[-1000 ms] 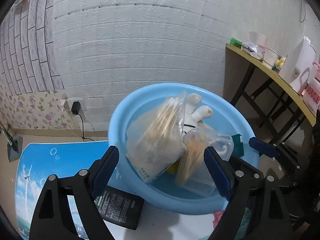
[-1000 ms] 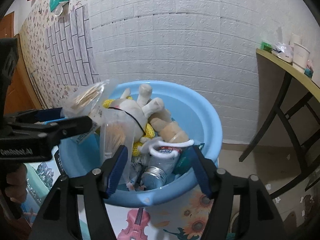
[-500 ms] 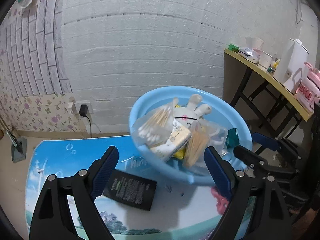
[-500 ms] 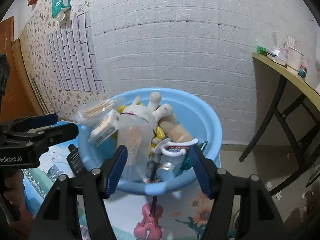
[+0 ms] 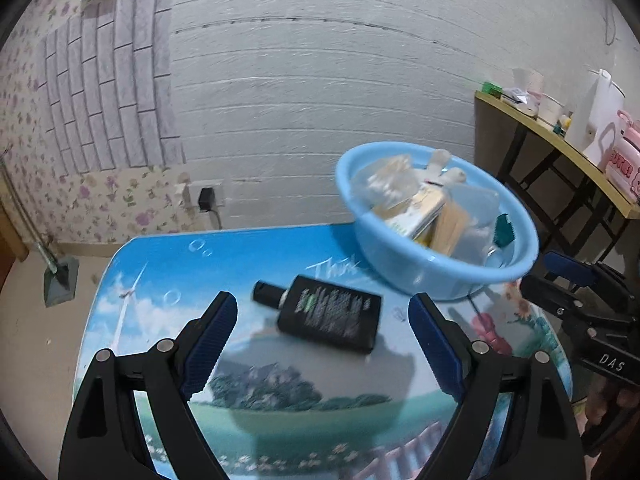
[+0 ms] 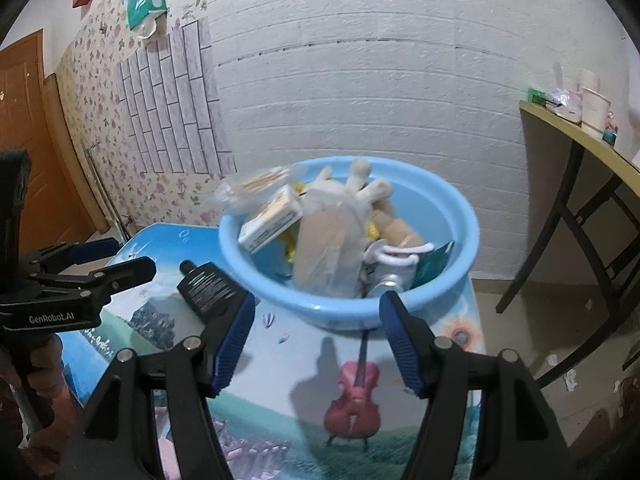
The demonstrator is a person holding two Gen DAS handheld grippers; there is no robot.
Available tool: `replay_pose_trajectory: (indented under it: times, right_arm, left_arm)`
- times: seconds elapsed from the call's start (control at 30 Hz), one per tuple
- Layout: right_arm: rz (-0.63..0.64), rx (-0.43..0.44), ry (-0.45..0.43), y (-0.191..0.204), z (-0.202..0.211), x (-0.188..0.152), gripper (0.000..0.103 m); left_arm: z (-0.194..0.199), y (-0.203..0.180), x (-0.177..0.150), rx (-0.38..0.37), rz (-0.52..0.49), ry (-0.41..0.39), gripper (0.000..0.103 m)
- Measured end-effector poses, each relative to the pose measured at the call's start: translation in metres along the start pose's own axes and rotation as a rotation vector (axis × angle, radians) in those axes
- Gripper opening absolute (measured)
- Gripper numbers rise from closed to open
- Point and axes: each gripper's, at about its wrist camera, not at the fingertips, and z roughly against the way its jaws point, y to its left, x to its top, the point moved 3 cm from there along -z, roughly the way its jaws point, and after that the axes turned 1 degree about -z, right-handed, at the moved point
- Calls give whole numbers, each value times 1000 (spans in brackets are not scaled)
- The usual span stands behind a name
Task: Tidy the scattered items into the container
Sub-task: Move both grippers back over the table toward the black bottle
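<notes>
A small table with a printed landscape top (image 5: 168, 264) is sitting against a white brick wall, and a blue basin (image 5: 436, 272) is standing on its far right part, already piled with stuff: a plush toy (image 6: 344, 196), a bag of cotton swabs (image 6: 256, 188), a small carton (image 6: 272, 220), a light bulb (image 6: 386, 282) and more. One task item is lying outside it: a flat black bottle (image 5: 330, 314), on the tabletop just beside the basin's left side.

The left gripper (image 5: 322, 344) is hanging over the near table edge, jaws spread wide, nothing between them. The right gripper (image 6: 318, 338) is facing the basin, jaws parted, also gripping nothing.

Key relation: the bottle is lying straight ahead of the left gripper, just past its fingertips and roughly centred in the gap. Its long axis is running diagonally, cap toward the far left, base toward the near right. From the right gripper it is off to the left, beyond the left finger (image 6: 232, 336). So the left hand looks nearer and better lined up; it would likely need some wrist turn to close across the bottle's narrow width.
</notes>
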Motion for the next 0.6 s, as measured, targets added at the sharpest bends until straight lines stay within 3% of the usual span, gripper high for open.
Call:
replay_pose_trajectory:
  times: [0.6]
  right_arm:
    - [-7, -10, 15, 30, 5, -18, 65]
  left_arm:
    - [11, 41, -32, -1, 43, 12, 88]
